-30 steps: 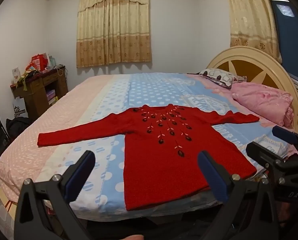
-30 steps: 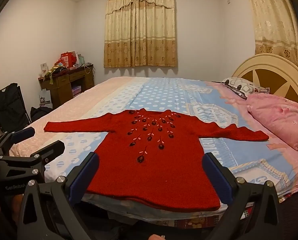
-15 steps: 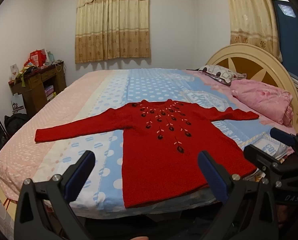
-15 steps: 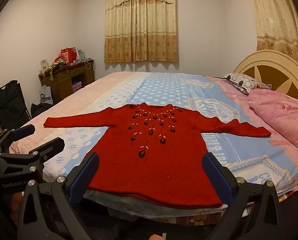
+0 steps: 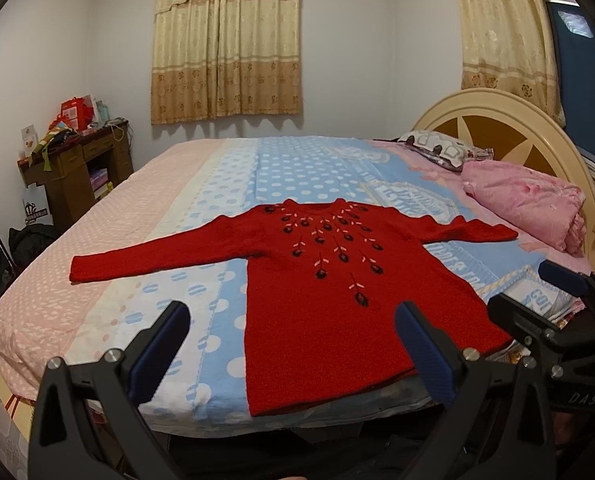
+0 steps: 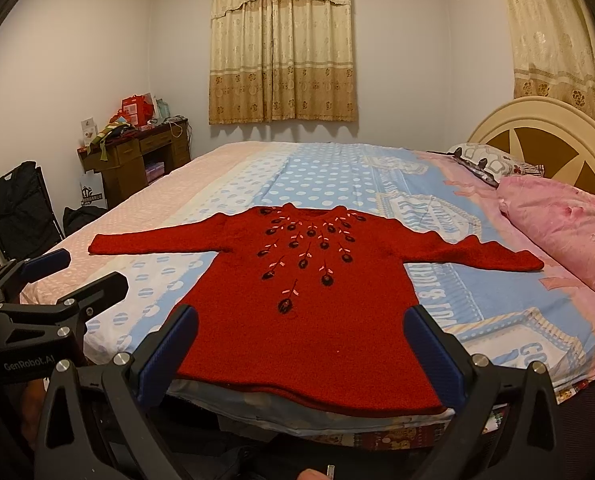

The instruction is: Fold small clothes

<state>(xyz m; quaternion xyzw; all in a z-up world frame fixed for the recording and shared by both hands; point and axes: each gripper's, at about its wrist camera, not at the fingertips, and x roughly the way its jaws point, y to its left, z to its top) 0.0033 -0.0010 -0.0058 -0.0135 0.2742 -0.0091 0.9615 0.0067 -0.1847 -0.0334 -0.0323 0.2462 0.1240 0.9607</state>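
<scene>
Red sweater point(image 5: 329, 300) lies flat, unfolded, on the bed point(image 5: 297, 168).

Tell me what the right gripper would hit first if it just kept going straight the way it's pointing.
Most likely the red sweater: the right gripper, fingers open, aims at its lower body near the hem, with nothing between. Depth is hard to judge.

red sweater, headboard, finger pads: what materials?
Red sweater: looks like nubbly knit wool or acrylic, matte, with embroidered flowers. Headboard: seemingly painted wood, with a glossy cream rim and brown inset panels. Finger pads on the right hand-held gripper: blue ribbed rubber or plastic, by the fine texture; the arms look like black plastic.
</scene>
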